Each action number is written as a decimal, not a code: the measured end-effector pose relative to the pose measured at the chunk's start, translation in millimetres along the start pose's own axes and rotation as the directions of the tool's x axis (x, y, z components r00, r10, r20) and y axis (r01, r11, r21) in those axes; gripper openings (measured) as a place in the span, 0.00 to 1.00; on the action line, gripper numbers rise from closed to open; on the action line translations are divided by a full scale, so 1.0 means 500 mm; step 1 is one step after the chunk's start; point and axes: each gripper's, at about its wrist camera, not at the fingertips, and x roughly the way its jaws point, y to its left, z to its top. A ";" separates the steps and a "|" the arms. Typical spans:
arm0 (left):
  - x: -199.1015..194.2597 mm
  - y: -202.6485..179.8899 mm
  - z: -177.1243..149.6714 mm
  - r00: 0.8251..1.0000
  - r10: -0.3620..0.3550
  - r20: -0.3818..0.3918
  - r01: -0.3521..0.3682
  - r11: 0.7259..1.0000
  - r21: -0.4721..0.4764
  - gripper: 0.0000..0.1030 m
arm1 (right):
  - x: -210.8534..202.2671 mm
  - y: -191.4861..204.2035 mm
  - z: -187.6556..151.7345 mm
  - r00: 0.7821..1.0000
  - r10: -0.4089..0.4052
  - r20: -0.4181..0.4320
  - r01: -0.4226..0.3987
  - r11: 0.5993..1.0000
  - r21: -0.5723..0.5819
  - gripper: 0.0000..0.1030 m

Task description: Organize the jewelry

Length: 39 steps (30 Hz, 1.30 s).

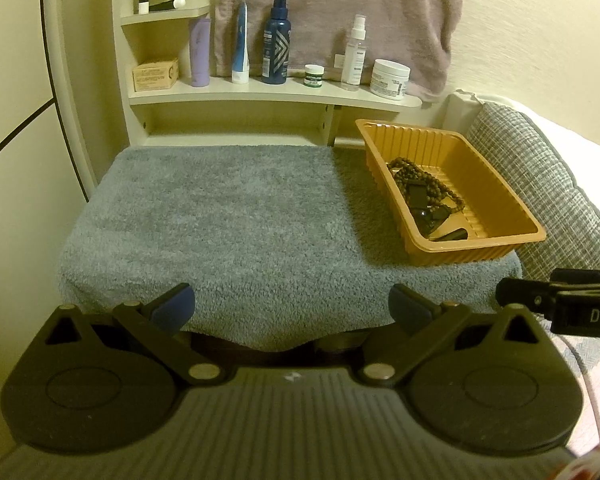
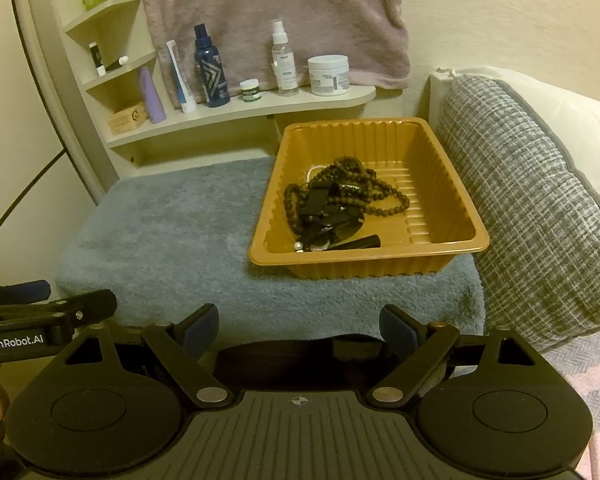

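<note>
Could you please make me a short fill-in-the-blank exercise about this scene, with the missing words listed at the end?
1. The beaded necklace lies inside the ____ tray.
2. The tray stands on a grey ____.
3. The left gripper and the right gripper are both ____ and hold nothing.
4. The white jar stands on the ____ behind the tray.

Missing words: orange; towel; open; shelf

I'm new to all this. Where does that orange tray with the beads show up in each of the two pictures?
Left wrist view: the orange tray sits right of centre, on the right end of the grey towel.
Right wrist view: the orange tray sits near the middle, straight ahead of the open tongs.
Shared landmark: the dark blue bottle on the shelf behind.
</note>
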 end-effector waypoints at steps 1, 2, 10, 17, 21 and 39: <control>0.000 0.000 0.001 1.000 -0.001 0.000 0.001 1.000 0.001 0.99 | 0.000 0.000 0.000 1.000 0.000 0.000 0.000 1.000 0.000 0.84; 0.000 0.001 0.002 1.000 -0.001 0.000 0.001 1.000 0.003 0.99 | 0.000 0.000 0.000 1.000 0.000 0.000 0.000 1.000 0.000 0.84; 0.001 0.001 0.004 1.000 -0.002 0.000 0.002 1.000 0.011 0.99 | 0.000 0.000 0.001 1.000 0.000 0.001 0.000 1.000 0.000 0.84; 0.001 0.000 0.003 1.000 -0.002 0.001 0.002 1.000 0.012 0.99 | 0.000 -0.001 0.001 1.000 0.000 0.001 0.000 1.000 0.000 0.84; 0.001 0.002 0.005 1.000 -0.003 0.002 0.003 1.000 0.014 0.99 | 0.001 -0.001 0.001 1.000 0.001 0.001 -0.001 1.000 0.000 0.84; 0.000 0.003 0.005 1.000 -0.004 0.003 0.004 1.000 0.015 0.99 | 0.001 -0.002 0.001 1.000 0.001 0.001 -0.001 1.000 0.000 0.84</control>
